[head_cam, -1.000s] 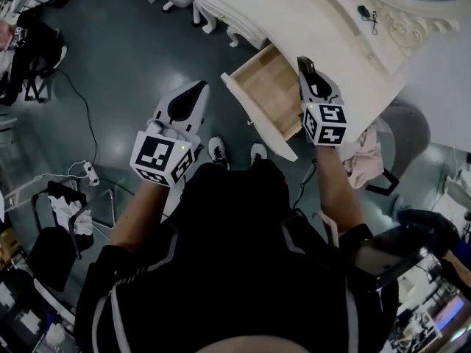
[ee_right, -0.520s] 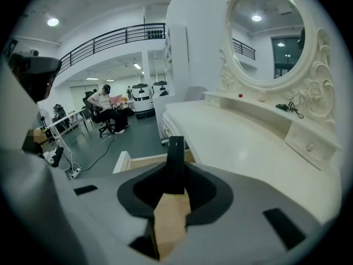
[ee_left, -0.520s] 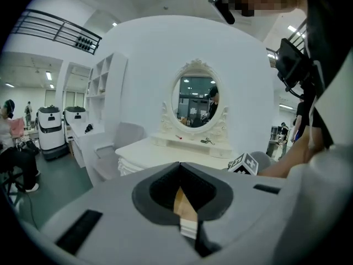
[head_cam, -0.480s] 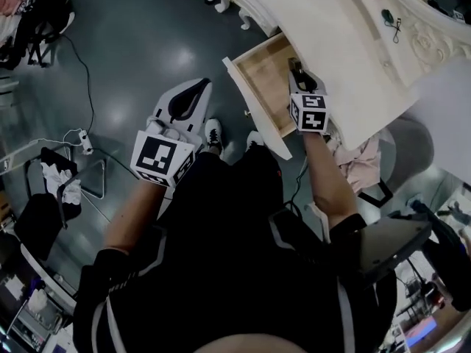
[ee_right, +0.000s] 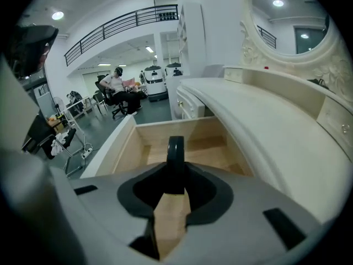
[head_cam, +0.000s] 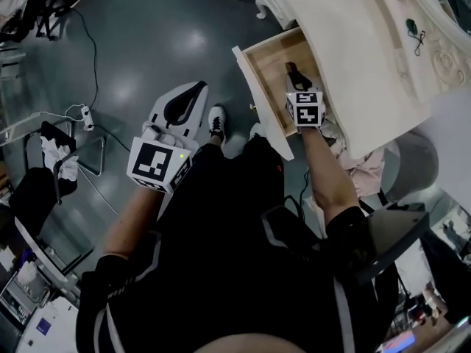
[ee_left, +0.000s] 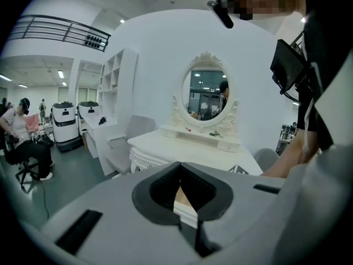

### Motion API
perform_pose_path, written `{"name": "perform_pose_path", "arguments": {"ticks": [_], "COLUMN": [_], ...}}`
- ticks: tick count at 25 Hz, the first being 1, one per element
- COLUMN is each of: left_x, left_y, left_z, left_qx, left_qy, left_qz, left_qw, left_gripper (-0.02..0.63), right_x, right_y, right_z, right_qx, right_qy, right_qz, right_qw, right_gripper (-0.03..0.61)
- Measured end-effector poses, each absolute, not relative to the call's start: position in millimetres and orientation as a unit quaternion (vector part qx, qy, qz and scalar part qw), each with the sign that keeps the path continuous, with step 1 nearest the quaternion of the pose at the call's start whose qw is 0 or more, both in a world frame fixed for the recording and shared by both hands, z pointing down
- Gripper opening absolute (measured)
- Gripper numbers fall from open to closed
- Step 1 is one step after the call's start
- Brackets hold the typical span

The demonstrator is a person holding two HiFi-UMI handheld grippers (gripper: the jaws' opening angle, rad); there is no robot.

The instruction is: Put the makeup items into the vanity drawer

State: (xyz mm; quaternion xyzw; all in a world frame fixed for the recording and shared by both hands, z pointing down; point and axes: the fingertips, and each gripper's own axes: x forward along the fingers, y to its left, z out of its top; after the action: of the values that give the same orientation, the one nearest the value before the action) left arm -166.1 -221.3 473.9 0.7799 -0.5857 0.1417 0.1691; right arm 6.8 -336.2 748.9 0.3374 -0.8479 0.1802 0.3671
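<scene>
The vanity drawer (head_cam: 266, 76) is pulled open, its bare wooden bottom (ee_right: 207, 154) showing. My right gripper (head_cam: 292, 74) reaches over the drawer's inside, shut on a flat black makeup item (ee_right: 175, 163) that stands edge-on between its jaws; the same black makeup item (head_cam: 291, 70) shows as a dark tip in the head view. My left gripper (head_cam: 191, 93) hangs over the floor to the left of the drawer, and its jaws meet with nothing in them in the left gripper view (ee_left: 179, 165). Two small items, one dark (ee_left: 216, 133) and one red (ee_left: 188, 129), lie on the vanity top under the mirror.
The white vanity top (head_cam: 353, 43) overhangs the drawer's right side. A grey chair (head_cam: 413, 153) with a pink cloth (head_cam: 359, 162) stands to the right. The person's shoes (head_cam: 215, 120) are below the drawer front. A power strip with cable (head_cam: 87, 116) lies on the floor at left.
My right gripper has moved forward and down, from the drawer's right edge to over its inside, still holding the black item. The left gripper has barely moved.
</scene>
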Motion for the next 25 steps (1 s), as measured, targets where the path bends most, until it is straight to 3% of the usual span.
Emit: {"name": "perform_pose_path", "arguments": {"ticks": [11, 21, 25], "left_x": [-176.1, -183.4, -185.9], "left_y": [-210.7, -207.0, -204.1], "left_z": [479.7, 478.2, 476.3], "left_qx": [0.759, 0.758, 0.757], "left_qy": [-0.607, -0.609, -0.613], "left_qz": [0.152, 0.150, 0.147], "left_qw": [0.177, 0.179, 0.172], "left_gripper": [0.003, 0.003, 0.003], "right_x": [3.4, -0.3, 2.7], "right_y": [-326.0, -327.0, -323.8], "right_z": [800.2, 803.3, 809.2], "right_qx": [0.307, 0.313, 0.308], "right_qy": [-0.827, -0.823, -0.819], "right_qz": [0.198, 0.194, 0.210], "right_qw": [0.428, 0.433, 0.437], "right_gripper": [0.100, 0.101, 0.155]}}
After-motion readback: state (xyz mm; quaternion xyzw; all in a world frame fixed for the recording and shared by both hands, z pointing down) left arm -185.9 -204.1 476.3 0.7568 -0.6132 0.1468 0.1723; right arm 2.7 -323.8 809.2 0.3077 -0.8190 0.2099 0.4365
